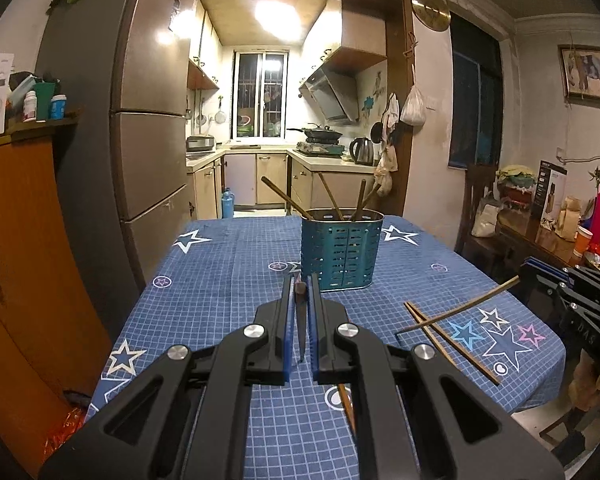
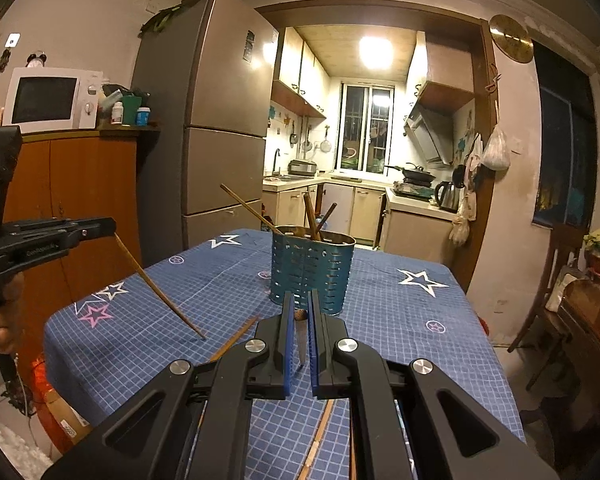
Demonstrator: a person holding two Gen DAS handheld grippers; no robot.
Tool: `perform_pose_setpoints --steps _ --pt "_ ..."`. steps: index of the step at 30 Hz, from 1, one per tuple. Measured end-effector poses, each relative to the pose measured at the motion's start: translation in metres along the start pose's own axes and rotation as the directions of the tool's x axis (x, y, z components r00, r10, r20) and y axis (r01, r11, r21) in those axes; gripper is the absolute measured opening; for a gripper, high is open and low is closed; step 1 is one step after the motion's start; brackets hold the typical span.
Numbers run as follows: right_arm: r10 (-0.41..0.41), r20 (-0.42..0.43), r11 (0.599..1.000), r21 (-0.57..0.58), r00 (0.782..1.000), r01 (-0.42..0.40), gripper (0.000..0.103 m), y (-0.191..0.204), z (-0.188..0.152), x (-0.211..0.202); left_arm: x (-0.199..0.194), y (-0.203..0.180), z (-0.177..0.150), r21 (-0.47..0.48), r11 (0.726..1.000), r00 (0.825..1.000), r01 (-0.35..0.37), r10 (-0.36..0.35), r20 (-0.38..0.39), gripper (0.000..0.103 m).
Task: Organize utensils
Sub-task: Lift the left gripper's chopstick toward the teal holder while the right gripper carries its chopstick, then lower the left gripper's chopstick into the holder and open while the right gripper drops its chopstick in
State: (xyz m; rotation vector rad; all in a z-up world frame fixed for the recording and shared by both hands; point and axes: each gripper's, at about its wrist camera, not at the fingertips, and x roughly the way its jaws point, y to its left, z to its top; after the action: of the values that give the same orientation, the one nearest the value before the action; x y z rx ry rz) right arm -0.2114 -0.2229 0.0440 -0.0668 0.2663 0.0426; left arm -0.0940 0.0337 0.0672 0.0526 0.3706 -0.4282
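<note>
left gripper (image 1: 301,286) clamping a chopstick (image 1: 301,320), right gripper (image 2: 300,312) clamping another chopstick (image 2: 301,340), holder (image 1: 341,250) just ahead

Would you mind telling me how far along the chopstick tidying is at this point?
Partly done. Several chopsticks already stand in the blue holder. In hand: the left gripper is shut on one chopstick, and the right gripper is shut on another, both lifted off the table. Left: two chopsticks lie on the tablecloth, plus at least one near the table's front edge.
</note>
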Motion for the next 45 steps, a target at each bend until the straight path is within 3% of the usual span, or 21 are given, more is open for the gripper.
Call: perform_pose_setpoints --steps 13,23,28,39,45 --pt "0.033 0.033 0.999 0.007 0.999 -0.033 0.008 -0.013 0.042 0.005 0.005 0.001 0.041 -0.02 0.998 0.999 0.052 -0.052 0.007 0.005" --pt "0.071 0.01 0.996 0.049 0.997 -0.071 0.008 -0.03 0.071 0.018 0.023 -0.01 0.075 -0.012 0.994 0.994 0.109 -0.109 -0.008 0.005" --pt "0.06 0.028 0.997 0.053 0.998 -0.062 0.008 -0.042 0.105 0.031 0.043 -0.01 0.109 -0.017 0.993 0.994 0.114 -0.114 0.003 0.005" --pt "-0.035 0.127 0.998 0.05 0.991 0.029 0.008 -0.079 0.207 0.081 0.086 -0.019 0.197 0.014 0.994 0.982 0.111 -0.112 0.152 0.005" --pt "-0.062 0.15 0.996 0.078 0.987 0.051 0.008 -0.097 0.237 0.122 0.133 -0.02 0.214 -0.007 0.995 0.985 0.104 -0.102 0.136 0.005"
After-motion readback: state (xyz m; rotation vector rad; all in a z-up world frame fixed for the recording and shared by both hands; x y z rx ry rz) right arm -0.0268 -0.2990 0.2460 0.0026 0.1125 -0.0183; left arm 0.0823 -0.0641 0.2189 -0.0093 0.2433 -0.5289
